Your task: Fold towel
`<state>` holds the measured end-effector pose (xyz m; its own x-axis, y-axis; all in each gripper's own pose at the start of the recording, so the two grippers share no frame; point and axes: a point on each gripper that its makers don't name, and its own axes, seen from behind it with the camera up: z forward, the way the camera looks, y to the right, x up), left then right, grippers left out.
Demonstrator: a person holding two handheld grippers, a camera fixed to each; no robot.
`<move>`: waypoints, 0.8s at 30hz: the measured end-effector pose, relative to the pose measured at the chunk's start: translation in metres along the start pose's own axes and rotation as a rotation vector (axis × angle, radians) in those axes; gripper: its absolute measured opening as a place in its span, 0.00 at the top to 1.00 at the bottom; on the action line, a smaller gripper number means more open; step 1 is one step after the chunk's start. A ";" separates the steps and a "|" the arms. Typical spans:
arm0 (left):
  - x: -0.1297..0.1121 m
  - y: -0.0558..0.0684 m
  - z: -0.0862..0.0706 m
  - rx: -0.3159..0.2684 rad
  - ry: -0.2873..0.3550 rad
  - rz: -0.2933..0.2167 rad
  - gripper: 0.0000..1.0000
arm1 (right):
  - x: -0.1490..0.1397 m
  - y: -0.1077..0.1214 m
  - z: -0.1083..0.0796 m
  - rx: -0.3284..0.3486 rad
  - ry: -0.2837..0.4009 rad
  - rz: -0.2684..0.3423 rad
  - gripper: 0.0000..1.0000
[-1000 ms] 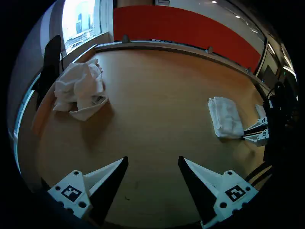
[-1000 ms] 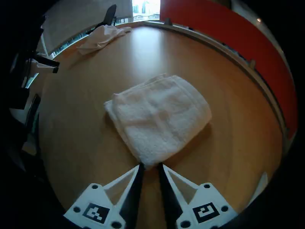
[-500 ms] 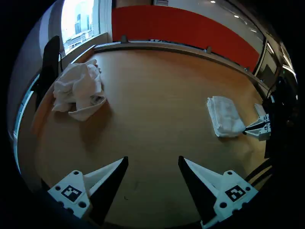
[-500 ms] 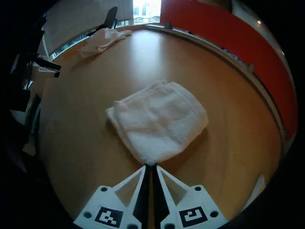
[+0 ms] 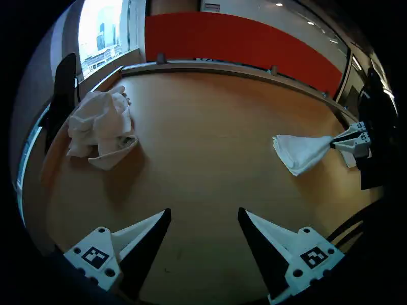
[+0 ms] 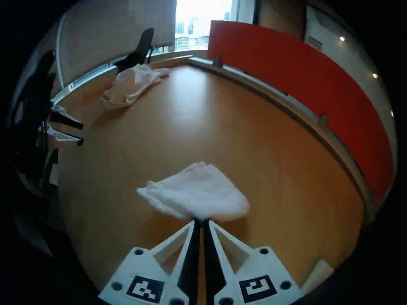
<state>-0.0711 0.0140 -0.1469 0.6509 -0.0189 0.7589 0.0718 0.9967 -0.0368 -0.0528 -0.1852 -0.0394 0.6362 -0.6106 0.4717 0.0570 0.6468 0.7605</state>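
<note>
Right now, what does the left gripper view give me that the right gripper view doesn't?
Left gripper view: its own left claw, open with nothing between its fingers, plus a side look at the right claw pulling one corner of the folded towel up off the table. Right gripper view: a close look down the right claw's fingers, pinched on the towel's near edge, and the left claw far off at the left. Both: folded towel, crumpled towel pile, wooden table, red panel, window.
</note>
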 end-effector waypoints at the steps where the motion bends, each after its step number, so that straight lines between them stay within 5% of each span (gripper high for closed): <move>1: 0.002 0.001 0.000 -0.003 0.004 0.001 0.03 | 0.007 0.002 -0.002 -0.003 0.010 -0.005 0.96; 12: 0.022 0.009 -0.004 -0.025 0.045 0.006 0.03 | 0.073 0.021 -0.033 -0.031 0.106 -0.046 0.96; 24: 0.028 0.022 -0.003 -0.049 0.055 0.014 0.03 | 0.071 0.049 -0.058 -0.052 0.124 -0.012 0.96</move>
<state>-0.0487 0.0356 -0.1282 0.6923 -0.0103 0.7216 0.0980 0.9920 -0.0799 0.0394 -0.1704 0.0055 0.7256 -0.5592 0.4010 0.1028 0.6643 0.7404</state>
